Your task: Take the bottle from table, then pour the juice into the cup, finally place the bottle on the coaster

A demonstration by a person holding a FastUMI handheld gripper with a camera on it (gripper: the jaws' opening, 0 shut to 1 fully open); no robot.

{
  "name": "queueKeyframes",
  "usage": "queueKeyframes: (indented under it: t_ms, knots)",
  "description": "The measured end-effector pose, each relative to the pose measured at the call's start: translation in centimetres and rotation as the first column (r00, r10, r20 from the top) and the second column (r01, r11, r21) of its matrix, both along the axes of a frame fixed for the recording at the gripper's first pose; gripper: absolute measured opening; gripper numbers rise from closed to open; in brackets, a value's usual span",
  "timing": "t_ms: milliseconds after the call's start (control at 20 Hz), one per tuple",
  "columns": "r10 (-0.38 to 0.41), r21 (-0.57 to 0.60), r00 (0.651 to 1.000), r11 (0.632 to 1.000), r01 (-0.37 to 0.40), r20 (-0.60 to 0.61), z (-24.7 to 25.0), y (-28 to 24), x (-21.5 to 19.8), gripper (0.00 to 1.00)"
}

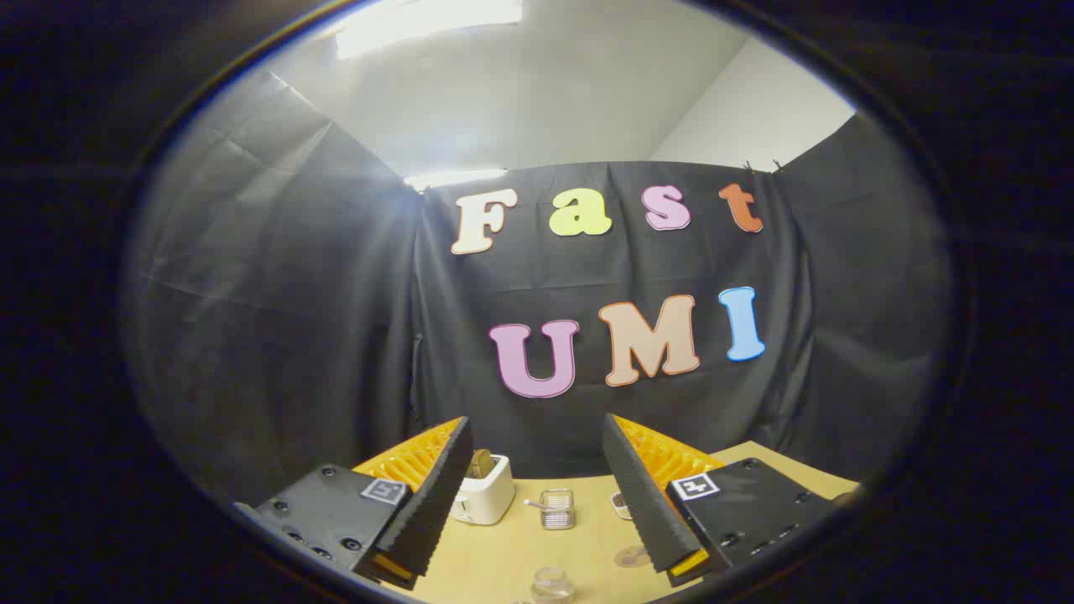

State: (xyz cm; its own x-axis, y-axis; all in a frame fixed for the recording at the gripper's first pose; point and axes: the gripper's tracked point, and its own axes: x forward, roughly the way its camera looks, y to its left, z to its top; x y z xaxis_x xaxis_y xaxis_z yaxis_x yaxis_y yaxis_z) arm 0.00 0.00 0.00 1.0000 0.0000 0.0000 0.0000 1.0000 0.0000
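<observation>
The wooden table (520, 545) runs back to the black cloth wall (336, 335). The gripper (537, 495) hangs above it, fingers spread wide with nothing between them. Beyond the fingers stands a white toaster (487, 497) near the table's far edge, a small clear container (557, 509) beside it. A clear glass cup (553, 583) sits nearest; a round clear coaster (631, 555) lies by the right finger.

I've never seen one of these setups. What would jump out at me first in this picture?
First the gripper: its two ridged fingers stand wide apart with nothing between them, aimed across a tan table. Beyond them, near the black cloth wall, a white toaster sits by one fingertip, with a small clear container beside it. A clear glass jar stands close in, between the fingers.
</observation>
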Motion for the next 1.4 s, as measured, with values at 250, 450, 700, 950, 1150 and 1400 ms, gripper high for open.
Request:
queueKeyframes:
  t_ms: [250,450,700,950,1150,1400]
  knots:
    - [0.000,-0.015,1.000,1.000,0.000,0.000,-0.1,0.2,-0.1,0.98]
    - [0.002,-0.017,1.000,1.000,-0.002,-0.007,-0.5,0.3,-0.3,0.98]
    - [0.003,-0.016,1.000,1.000,-0.004,-0.016,-0.7,0.1,-0.9,0.98]
    - [-0.004,-0.017,1.000,1.000,0.003,-0.017,-0.7,-0.2,-0.9,0.98]
    - [-0.008,-0.025,1.000,1.000,0.008,-0.026,-1.4,-0.6,-0.9,0.98]
    - [-0.008,-0.035,0.998,0.999,0.006,-0.062,-3.1,-0.6,-0.9,0.98]
